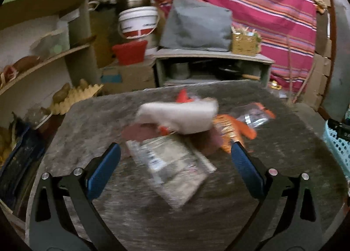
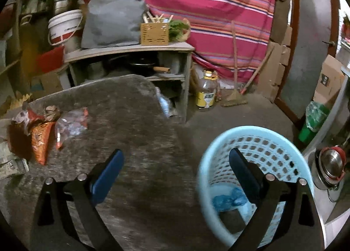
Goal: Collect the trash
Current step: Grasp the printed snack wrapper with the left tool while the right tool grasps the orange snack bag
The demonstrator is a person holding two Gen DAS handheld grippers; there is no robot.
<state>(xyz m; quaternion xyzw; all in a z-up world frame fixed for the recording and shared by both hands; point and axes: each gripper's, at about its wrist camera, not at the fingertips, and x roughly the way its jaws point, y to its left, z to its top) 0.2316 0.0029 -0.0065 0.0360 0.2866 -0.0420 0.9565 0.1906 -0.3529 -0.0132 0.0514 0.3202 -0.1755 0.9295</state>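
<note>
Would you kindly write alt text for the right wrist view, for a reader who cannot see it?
The open right gripper hovers, empty, over the edge of a grey table, with a light blue perforated basket beside the table holding a crumpled blue bag. Orange and clear wrappers lie at the table's far left.
</note>
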